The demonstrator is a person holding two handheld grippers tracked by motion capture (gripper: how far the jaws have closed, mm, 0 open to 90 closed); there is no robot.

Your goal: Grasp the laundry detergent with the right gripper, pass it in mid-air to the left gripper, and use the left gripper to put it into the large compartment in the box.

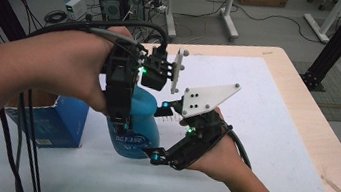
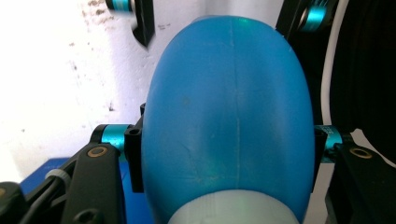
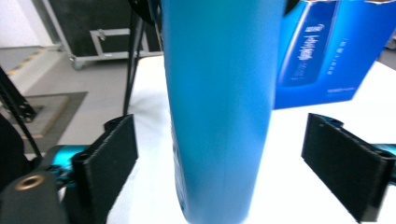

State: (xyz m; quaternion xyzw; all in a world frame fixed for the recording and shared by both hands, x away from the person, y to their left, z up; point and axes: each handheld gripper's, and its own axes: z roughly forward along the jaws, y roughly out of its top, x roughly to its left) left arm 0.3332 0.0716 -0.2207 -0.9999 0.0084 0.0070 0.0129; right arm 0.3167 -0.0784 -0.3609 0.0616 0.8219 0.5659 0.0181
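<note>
Looking view by view:

High view, left tongs (image 1: 127, 120): reaching down from above, clamped on the upper part of the blue bottle (image 1: 142, 122), which stands on the white surface (image 1: 263, 139) near centre.
High view, right tongs (image 1: 165, 133): at 3 o'clock of the bottle, low against its side, a grey three-cornered plate on top.
High view, box: a blue box (image 1: 66, 122) stands at 9 o'clock of the bottle, just beside it; what it holds cannot be told.

Left gripper view, left tongs (image 2: 226, 140): jaws pressed on both flanks of the rounded blue bottle (image 2: 229, 116), one at 9 o'clock, one at 3 o'clock; firm hold.
Left gripper view, bottle top: a pale collar shows at 6 o'clock.

Right gripper view, right tongs (image 3: 233, 154): jaws wide, pads (image 3: 109, 158) standing clear of the bottle (image 3: 219, 107) on either side; the bottle is between them but not pressed.
Right gripper view, box: the blue box (image 3: 327, 56) at 1 o'clock behind the bottle, a bottle picture printed on its face.
Right gripper view, contents: the bottle's wall is opaque, so its fill cannot be told.
</note>
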